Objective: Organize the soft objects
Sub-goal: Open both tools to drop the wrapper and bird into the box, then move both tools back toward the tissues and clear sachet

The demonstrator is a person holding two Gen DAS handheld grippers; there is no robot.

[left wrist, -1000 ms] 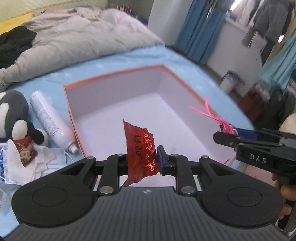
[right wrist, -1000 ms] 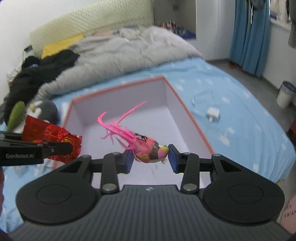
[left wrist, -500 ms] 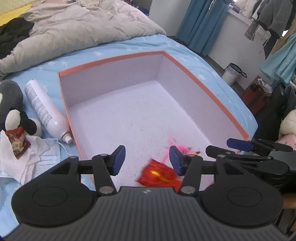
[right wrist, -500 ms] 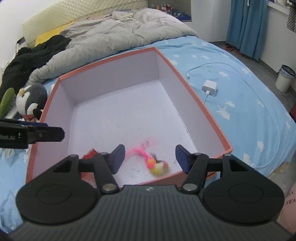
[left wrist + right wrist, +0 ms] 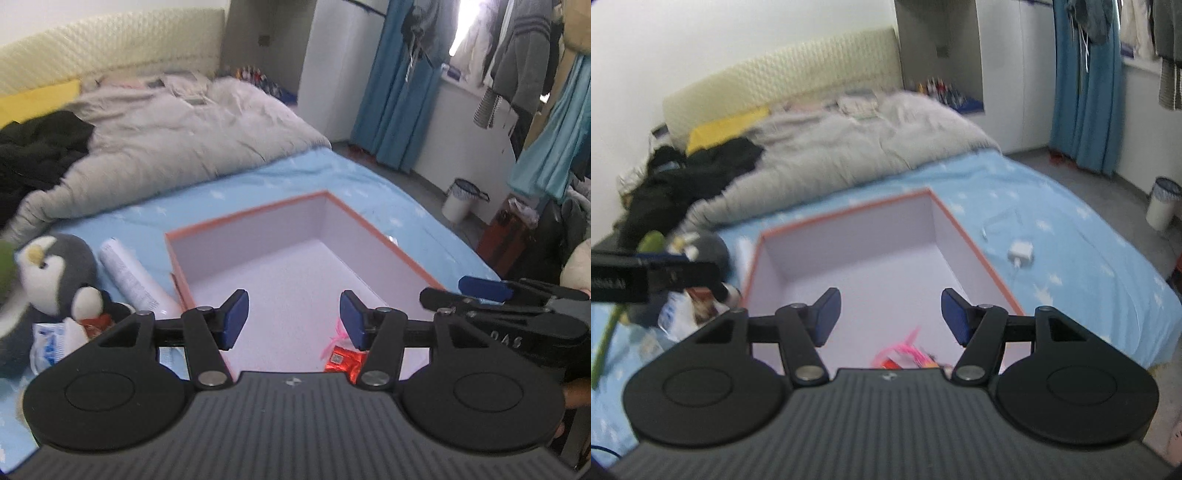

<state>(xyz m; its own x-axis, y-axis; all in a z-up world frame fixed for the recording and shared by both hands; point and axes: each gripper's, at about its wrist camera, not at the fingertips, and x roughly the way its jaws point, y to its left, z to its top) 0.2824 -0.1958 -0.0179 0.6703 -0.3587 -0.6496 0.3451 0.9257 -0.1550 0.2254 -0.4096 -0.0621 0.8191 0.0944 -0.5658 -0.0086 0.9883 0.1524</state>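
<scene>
Dropped red packet [image 5: 343,361] in box [image 5: 369,229], below wide, empty left gripper [image 5: 293,318]

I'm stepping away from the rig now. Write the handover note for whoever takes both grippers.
Left gripper: open, holding nothing.
Right gripper: open, holding nothing.
Both have just let go.
Done: the red foil packet and the pink feather toy lie in the near end of the orange-rimmed box.
Left: the penguin plush, white tube and wrapped bits beside it still lie on the blue sheet, left of the box.
</scene>
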